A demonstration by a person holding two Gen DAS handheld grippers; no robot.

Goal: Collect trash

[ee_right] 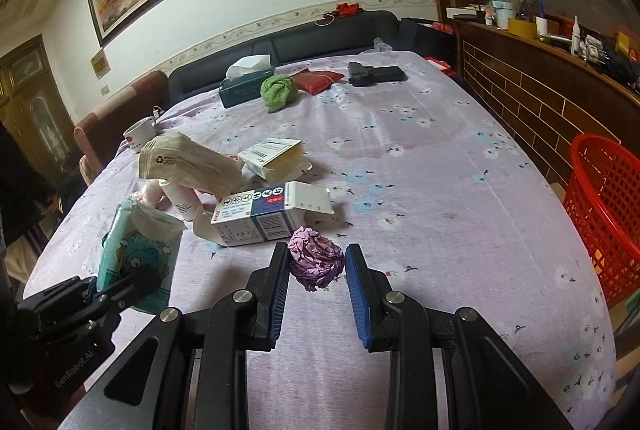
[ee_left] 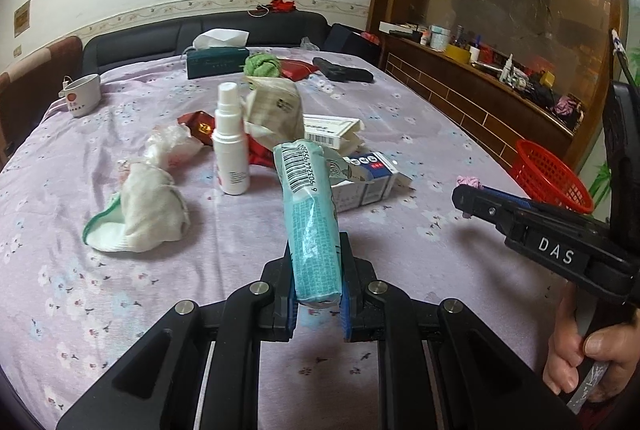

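Observation:
My left gripper (ee_left: 317,270) is shut on a teal tissue pack (ee_left: 310,214) with a barcode, held upright above the table. The right wrist view shows that pack (ee_right: 138,250) and the left gripper (ee_right: 120,286) at the lower left. My right gripper (ee_right: 316,270) has a crumpled purple paper wad (ee_right: 316,260) between its blue pads, which touch it on both sides low over the table. In the left wrist view the right gripper (ee_left: 466,198) reaches in from the right, the wad (ee_left: 470,183) at its tip. A red mesh basket (ee_right: 600,214) stands off the table's right edge.
On the floral tablecloth (ee_right: 420,190) lie an open blue-and-white carton (ee_right: 260,214), a paper bag (ee_right: 188,162), a white box (ee_right: 276,158), a spray bottle (ee_left: 231,146) and a white cloth (ee_left: 140,214). A tissue box (ee_right: 244,86), green cloth (ee_right: 276,92) and mug (ee_left: 84,94) sit farther back.

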